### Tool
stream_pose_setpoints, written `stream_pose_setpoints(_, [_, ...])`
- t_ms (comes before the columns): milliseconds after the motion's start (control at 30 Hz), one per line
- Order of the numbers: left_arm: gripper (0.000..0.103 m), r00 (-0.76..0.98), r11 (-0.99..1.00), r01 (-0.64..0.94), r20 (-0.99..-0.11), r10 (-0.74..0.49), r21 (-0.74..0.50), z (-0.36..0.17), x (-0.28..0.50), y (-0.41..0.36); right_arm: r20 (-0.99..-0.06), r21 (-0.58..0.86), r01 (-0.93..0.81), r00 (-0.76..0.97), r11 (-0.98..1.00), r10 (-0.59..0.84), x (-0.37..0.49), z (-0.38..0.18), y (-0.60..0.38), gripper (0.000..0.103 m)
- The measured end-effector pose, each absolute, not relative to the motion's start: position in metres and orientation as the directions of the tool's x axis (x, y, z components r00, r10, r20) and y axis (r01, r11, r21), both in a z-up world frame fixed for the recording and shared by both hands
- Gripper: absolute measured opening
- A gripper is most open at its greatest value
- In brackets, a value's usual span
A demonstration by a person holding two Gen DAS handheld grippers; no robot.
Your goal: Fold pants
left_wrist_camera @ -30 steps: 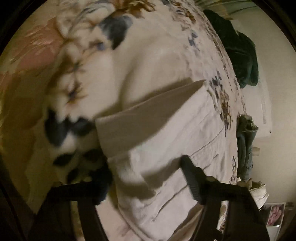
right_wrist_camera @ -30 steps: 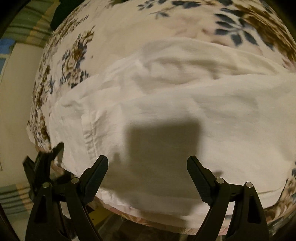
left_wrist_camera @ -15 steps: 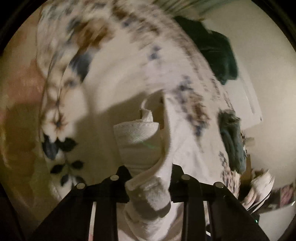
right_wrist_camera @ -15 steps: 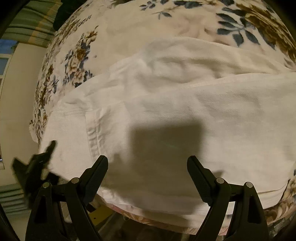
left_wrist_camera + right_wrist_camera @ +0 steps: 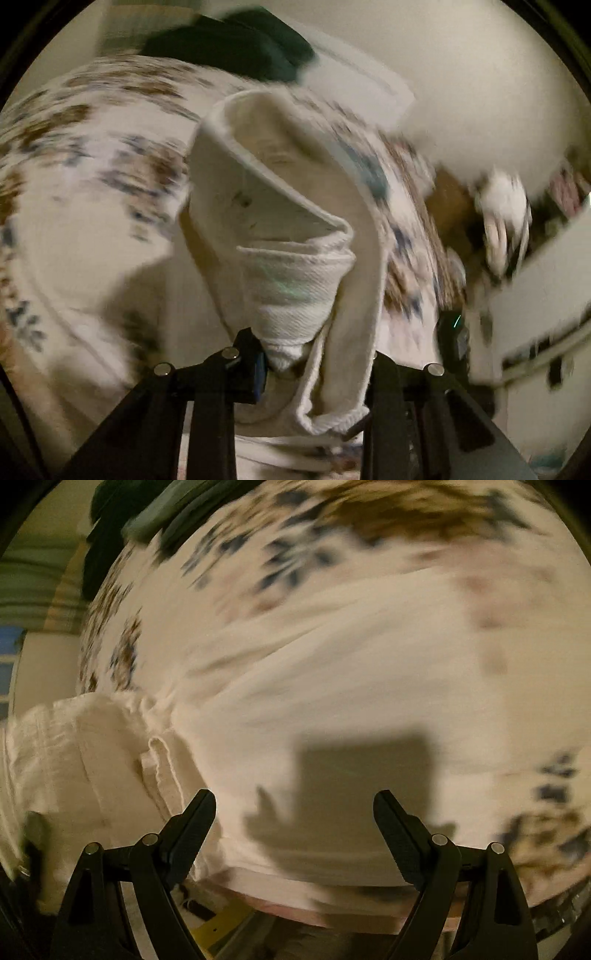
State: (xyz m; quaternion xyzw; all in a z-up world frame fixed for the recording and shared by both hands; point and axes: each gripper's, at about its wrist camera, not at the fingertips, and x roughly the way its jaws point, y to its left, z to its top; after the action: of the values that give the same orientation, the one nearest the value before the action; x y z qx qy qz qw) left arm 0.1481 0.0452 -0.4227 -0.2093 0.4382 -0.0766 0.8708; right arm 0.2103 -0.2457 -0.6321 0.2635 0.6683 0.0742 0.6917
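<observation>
The white pants point(image 5: 332, 672) lie spread across a floral bedspread point(image 5: 369, 528). My left gripper point(image 5: 314, 354) is shut on a bunched end of the pants point(image 5: 295, 269) and holds it lifted above the bed; the cloth hangs between and over the fingers. In the right wrist view that lifted end shows at the left point(image 5: 74, 753). My right gripper point(image 5: 295, 819) is open and empty, hovering over the near part of the pants by the bed's edge.
Dark green clothing point(image 5: 236, 48) lies at the far end of the bed, and it also shows in the right wrist view point(image 5: 107, 535). A light wall point(image 5: 480, 74) stands beyond. Cluttered items point(image 5: 506, 221) sit beside the bed. The bedspread point(image 5: 74, 155) extends left.
My left gripper closed on the pants' end and lifted it up off the bed, swinging the view. My right gripper stayed open and shifted slightly over the pants.
</observation>
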Motion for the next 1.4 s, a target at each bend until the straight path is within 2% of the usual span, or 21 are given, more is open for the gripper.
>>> stream_pose_setpoints(133, [0.024, 0.480, 0.937, 0.044, -0.815, -0.325, -0.347, -0.472, 0.163, -0.030, -0.917, 0.399, 0.306, 0.128, 0.864, 0.378, 0.200, -0.624, -0.319, 0.089])
stream_pose_setpoints(233, [0.032, 0.333, 0.968, 0.067, -0.909, -0.249, -0.241, -0.517, 0.175, -0.066, -0.926, 0.378, 0.352, 0.139, 0.856, 0.351, 0.193, -0.620, -0.363, 0.089])
stream_pose_setpoints(300, [0.048, 0.289, 0.968, 0.087, -0.924, -0.251, -0.236, -0.518, 0.175, -0.073, -0.910, 0.415, 0.382, 0.159, 0.826, 0.384, 0.191, -0.616, -0.386, 0.089])
stream_pose_setpoints(367, [0.094, 0.284, 0.950, 0.087, -0.907, -0.313, -0.300, -0.504, 0.167, -0.069, -0.875, 0.483, 0.392, 0.183, 0.783, 0.448, 0.192, -0.615, -0.397, 0.089])
stream_pose_setpoints(400, [0.100, 0.284, 0.940, 0.091, -0.897, -0.340, -0.328, -0.494, 0.159, -0.066, -0.863, 0.503, 0.390, 0.188, 0.771, 0.469, 0.193, -0.614, -0.399, 0.089])
stream_pose_setpoints(500, [0.100, 0.273, 0.921, 0.121, -0.880, -0.389, -0.370, -0.465, 0.129, -0.059, -0.806, 0.588, 0.364, 0.186, 0.722, 0.562, 0.199, -0.614, -0.385, 0.089])
stream_pose_setpoints(600, [0.100, 0.268, 0.930, 0.102, -0.891, -0.367, -0.353, -0.452, 0.114, -0.031, -0.765, 0.637, 0.331, 0.161, 0.696, 0.624, 0.205, -0.622, -0.355, 0.089])
stream_pose_setpoints(833, [0.100, 0.293, 0.960, -0.167, -0.941, -0.169, -0.224, -0.464, 0.131, 0.085, -0.756, 0.645, 0.292, 0.113, 0.706, 0.644, 0.246, -0.673, -0.299, 0.089])
stream_pose_setpoints(867, [0.100, 0.291, 0.959, -0.192, -0.945, -0.148, -0.210, -0.467, 0.135, 0.096, -0.767, 0.638, 0.265, 0.132, 0.723, 0.628, 0.249, -0.672, -0.290, 0.074])
stream_pose_setpoints(900, [0.100, 0.297, 0.955, -0.219, -0.946, -0.130, -0.200, -0.469, 0.140, 0.110, -0.773, 0.633, 0.225, 0.144, 0.740, 0.618, 0.251, -0.668, -0.280, 0.033])
stream_pose_setpoints(933, [0.100, 0.301, 0.954, -0.230, -0.946, -0.117, -0.191, -0.469, 0.144, 0.115, -0.818, 0.575, 0.177, 0.119, 0.799, 0.563, 0.252, -0.661, -0.268, 0.026])
stream_pose_setpoints(967, [0.100, 0.310, 0.952, -0.239, -0.944, -0.112, -0.192, -0.469, 0.149, 0.122, -0.835, 0.550, 0.161, 0.116, 0.820, 0.537, 0.251, -0.656, -0.265, 0.015])
stream_pose_setpoints(1067, [0.100, 0.320, 0.948, -0.239, -0.939, -0.126, -0.209, -0.467, 0.159, 0.127, -0.821, 0.569, 0.195, 0.193, 0.799, 0.538, 0.237, -0.623, -0.286, 0.011])
stream_pose_setpoints(1167, [0.100, 0.336, 0.937, -0.233, -0.926, -0.174, -0.261, -0.464, 0.177, 0.123, -0.848, 0.522, 0.224, 0.236, 0.823, 0.474, 0.222, -0.598, -0.318, 0.011])
stream_pose_setpoints(1300, [0.100, 0.322, 0.904, -0.205, -0.898, -0.299, -0.375, -0.476, 0.214, 0.106, -0.892, 0.452, 0.353, 0.164, 0.819, 0.421, 0.212, -0.632, -0.360, 0.012])
stream_pose_setpoints(1400, [0.100, 0.277, 0.894, -0.187, -0.895, -0.350, -0.407, -0.496, 0.249, 0.092, -0.884, 0.459, 0.399, 0.119, 0.794, 0.451, 0.219, -0.661, -0.370, 0.016])
